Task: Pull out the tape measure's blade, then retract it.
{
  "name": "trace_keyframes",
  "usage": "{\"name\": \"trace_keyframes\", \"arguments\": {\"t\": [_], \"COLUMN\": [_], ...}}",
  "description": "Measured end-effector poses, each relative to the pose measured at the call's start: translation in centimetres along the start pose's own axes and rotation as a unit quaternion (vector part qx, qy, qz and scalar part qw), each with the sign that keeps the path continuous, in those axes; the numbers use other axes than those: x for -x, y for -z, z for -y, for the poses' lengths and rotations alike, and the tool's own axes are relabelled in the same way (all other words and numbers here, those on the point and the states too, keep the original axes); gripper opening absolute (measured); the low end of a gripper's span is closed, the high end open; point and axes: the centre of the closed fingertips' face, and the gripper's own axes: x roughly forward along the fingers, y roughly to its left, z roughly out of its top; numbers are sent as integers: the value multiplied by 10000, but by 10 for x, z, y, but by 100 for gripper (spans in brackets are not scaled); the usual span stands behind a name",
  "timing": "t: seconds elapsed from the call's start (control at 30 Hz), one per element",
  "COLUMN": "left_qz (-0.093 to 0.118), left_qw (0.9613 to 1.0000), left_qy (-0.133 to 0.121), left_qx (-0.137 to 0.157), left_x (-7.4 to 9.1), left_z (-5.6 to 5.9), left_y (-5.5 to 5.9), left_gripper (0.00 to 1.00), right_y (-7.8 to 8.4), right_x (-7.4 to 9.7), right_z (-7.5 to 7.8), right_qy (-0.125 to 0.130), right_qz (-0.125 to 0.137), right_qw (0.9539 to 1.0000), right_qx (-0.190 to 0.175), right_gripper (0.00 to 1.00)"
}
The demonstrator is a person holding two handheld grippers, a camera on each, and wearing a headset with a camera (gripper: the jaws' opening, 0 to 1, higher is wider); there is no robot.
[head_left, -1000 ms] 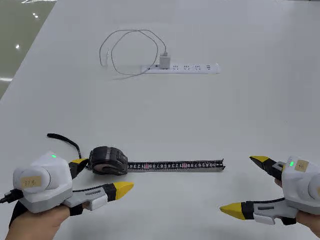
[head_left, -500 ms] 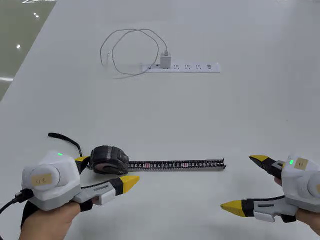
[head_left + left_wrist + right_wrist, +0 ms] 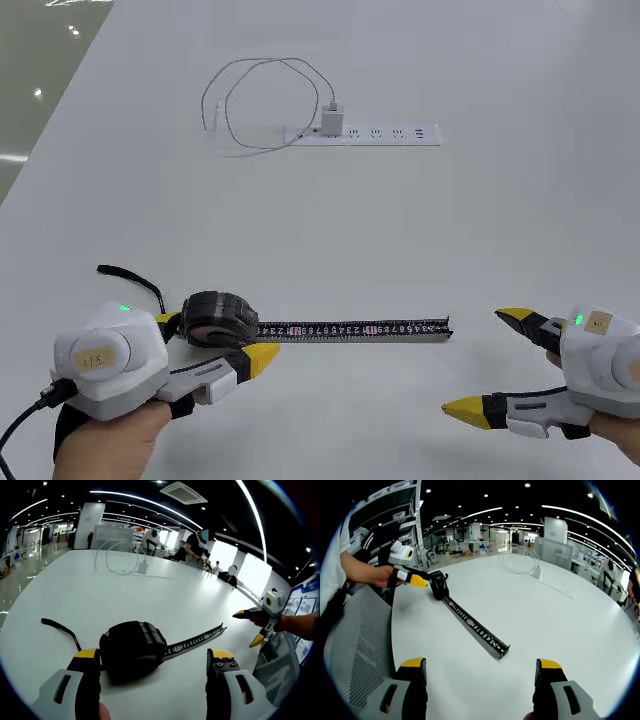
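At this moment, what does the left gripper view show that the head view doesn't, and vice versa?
Left gripper view adds people beyond the table and ceiling lights. Head view adds the black cable trailing behind the left claw. Both share the tape measure between the left claw's open jaws, its blade extended, the open right claw and the white charger.

Lighting was bright and even, coming from ceiling strips [image 3: 125, 494] overhead. The white table [image 3: 450, 230] looked nearly washed out, shadows faint and soft. Both gripper views bent hard at the edges, and the far background was maybe a bit soft there.
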Motion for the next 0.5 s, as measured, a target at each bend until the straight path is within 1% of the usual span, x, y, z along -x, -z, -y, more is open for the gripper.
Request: {"name": "trace_keyframes", "arguments": {"t": [0.2, 0.27, 0.37, 0.5], "left_qz": [-30, 2, -13, -17], "left_qw": [9998, 9996, 9992, 9987], "left_qy": [-209, -267, -392, -484], "left_qx": [-29, 31, 30, 128], "left_x": [-3, -4, -5, -9], "left_z": [-3, -4, -6, -7], "left_y": [0, -1, 0, -1], "left_gripper": [82, 82, 80, 80], "right_y": [-2, -2, -1, 0], "right_x": [-1, -2, -4, -6], "right_z": [6, 8, 11, 12], "right_qy": [-85, -124, -173, -303], "right_qz": [-82, -123, -205, -284], "right_qw": [9999, 9997, 9993, 9986], "right_qx": [123, 169, 255, 325], "right_gripper": [84, 83, 80, 77]}}
